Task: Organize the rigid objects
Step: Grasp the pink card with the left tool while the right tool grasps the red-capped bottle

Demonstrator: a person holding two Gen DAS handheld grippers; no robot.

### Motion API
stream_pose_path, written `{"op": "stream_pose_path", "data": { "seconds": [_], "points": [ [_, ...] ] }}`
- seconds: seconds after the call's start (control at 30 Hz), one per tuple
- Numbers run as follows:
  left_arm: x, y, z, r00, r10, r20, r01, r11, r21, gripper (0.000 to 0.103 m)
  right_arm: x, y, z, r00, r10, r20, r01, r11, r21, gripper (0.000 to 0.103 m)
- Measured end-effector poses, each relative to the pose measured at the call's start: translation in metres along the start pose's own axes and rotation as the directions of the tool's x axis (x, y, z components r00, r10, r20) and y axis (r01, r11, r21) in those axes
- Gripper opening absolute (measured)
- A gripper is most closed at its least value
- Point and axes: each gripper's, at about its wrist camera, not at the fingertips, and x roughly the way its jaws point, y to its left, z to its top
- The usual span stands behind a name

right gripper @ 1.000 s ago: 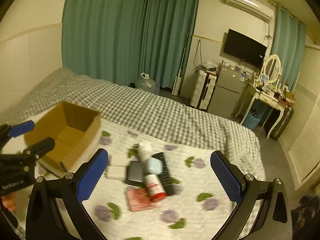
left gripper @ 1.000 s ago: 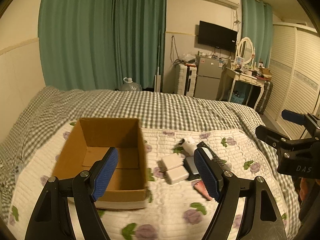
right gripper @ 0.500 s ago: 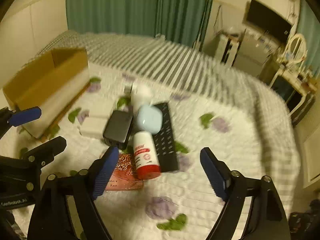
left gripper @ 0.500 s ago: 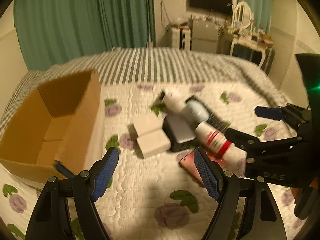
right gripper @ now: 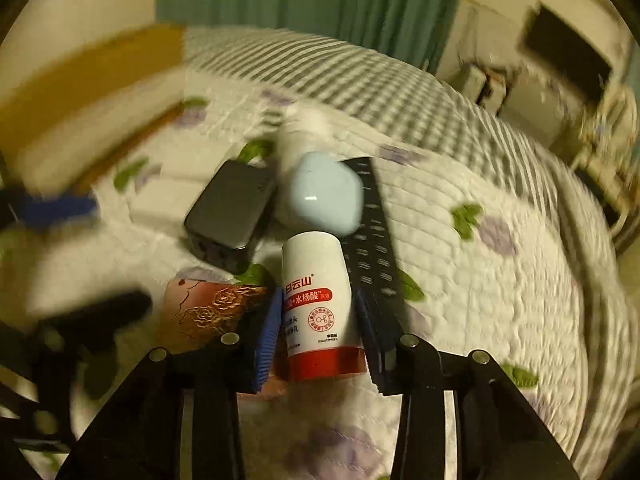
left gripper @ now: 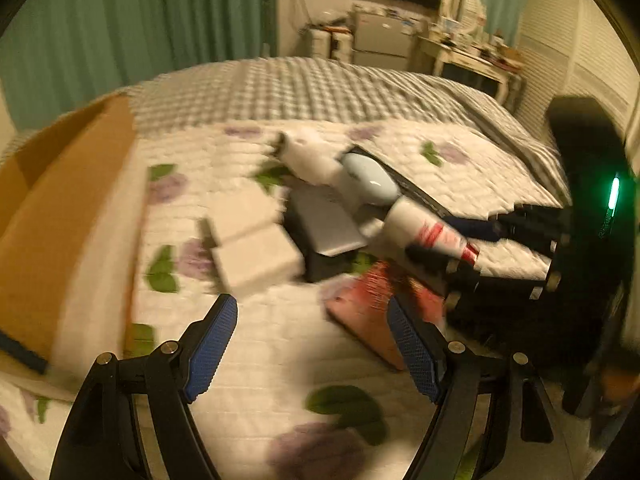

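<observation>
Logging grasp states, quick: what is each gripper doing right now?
Left gripper: open, holding nothing.
Right gripper: closed around the white bottle with the red cap; contact looks likely, not certain.

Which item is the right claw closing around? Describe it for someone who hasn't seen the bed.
On the floral quilt, right of the cardboard box, lies a small cluster of objects. The one between the right claw pads is the white bottle lying on its side, between a black remote and a pink card. Its red cap and red label band set it apart.
</observation>
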Motion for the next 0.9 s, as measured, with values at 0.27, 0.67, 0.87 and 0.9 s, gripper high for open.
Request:
{"op": "stream_pose_path", "data": {
  "seconds": [0.27, 0.67, 0.87, 0.9],
  "points": [
    [0.021, -0.036, -0.002, 0.994, -0.091, -0.057, 0.096, 0.991, 0.091, 0.080, -0.032, -0.061, -0.009, 1.000, -0.002, 0.009, 0.001, 0.988, 0.157, 0.037],
    [0.079, -0.063, 0.012, 0.984, -0.071, -0.162, 0.110, 0.963, 0.245, 0.085, -0.034, -0.065, -0.010, 1.000, -0.021, -0.011, 0.023, 0.986, 0.167, 0.037],
    [0.084, -0.062, 0.021, 0.982, -0.099, -0.161, 0.135, 0.964, 0.228, 0.082, -0.038, -0.067, -0.012, 0.999, -0.039, -0.024, 0.042, 0.984, 0.174, 0.037],
    [0.081, -0.062, 0.020, 0.984, -0.097, -0.147, 0.130, 0.964, 0.234, 0.081, -0.039, -0.067, -0.013, 0.999, -0.043, -0.025, 0.046, 0.983, 0.176, 0.037]
  ]
}}
